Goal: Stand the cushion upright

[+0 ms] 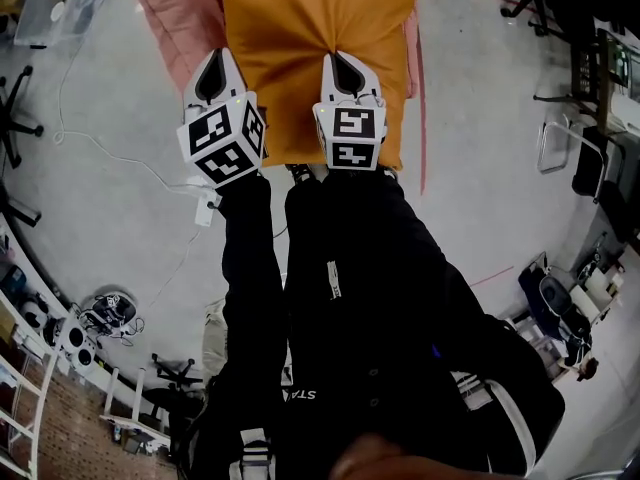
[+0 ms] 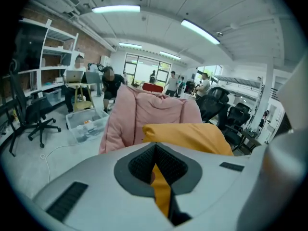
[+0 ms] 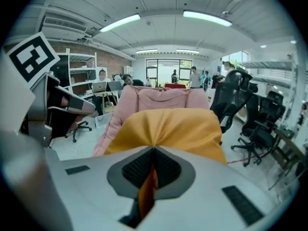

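Orange cushion was out in front of the person, above the grey floor, pinched in two places; left hand-held gripper was clamped on a fold of its fabric at the left edge; right hand-held gripper was clamped on a gathered fold nearer the middle, cloth puckering at the jaws; pink cushion was just behind it, showing past both sides; office chairs stood well apart.

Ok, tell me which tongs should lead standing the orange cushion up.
Right, probably. The right tongs pinch the orange cushion near the middle of its near edge; the left tongs pinch its corner, beside the pink cushion.
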`<act>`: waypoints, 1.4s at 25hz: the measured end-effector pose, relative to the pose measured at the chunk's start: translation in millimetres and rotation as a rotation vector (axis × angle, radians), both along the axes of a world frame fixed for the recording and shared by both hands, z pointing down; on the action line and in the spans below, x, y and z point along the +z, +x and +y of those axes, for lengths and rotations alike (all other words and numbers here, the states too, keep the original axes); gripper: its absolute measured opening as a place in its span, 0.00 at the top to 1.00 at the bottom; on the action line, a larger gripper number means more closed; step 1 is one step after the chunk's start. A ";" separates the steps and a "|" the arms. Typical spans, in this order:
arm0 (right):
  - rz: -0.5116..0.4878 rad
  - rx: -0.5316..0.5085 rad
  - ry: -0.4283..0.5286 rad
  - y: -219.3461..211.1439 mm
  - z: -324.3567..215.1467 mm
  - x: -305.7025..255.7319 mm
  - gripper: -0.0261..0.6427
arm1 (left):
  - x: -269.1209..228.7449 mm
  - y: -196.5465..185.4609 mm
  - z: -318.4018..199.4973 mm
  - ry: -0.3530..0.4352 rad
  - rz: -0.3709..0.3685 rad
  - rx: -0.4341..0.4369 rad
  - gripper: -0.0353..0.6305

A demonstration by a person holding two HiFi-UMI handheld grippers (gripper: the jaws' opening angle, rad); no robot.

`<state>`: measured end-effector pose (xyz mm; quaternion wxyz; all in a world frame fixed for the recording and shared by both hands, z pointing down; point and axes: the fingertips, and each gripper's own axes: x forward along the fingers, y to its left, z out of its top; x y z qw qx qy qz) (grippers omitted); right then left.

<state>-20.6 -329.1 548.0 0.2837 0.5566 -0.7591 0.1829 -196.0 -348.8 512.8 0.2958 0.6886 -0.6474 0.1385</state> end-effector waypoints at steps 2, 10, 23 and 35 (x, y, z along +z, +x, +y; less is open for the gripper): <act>-0.011 -0.005 0.032 -7.2 -17.1 -11.2 0.94 | -10.3 -2.7 -12.9 0.024 -0.008 0.001 0.95; -0.034 -0.049 0.181 -35.9 -83.6 -60.1 0.94 | -47.4 -19.2 -58.0 0.098 -0.036 -0.009 0.95; -0.076 -0.099 0.408 -68.5 -177.2 -91.3 0.93 | -43.8 -30.2 -103.4 0.154 -0.071 0.003 0.95; -0.117 -0.096 0.584 -82.7 -230.2 -106.5 0.94 | -19.6 -36.3 -104.6 0.162 -0.083 -0.011 0.95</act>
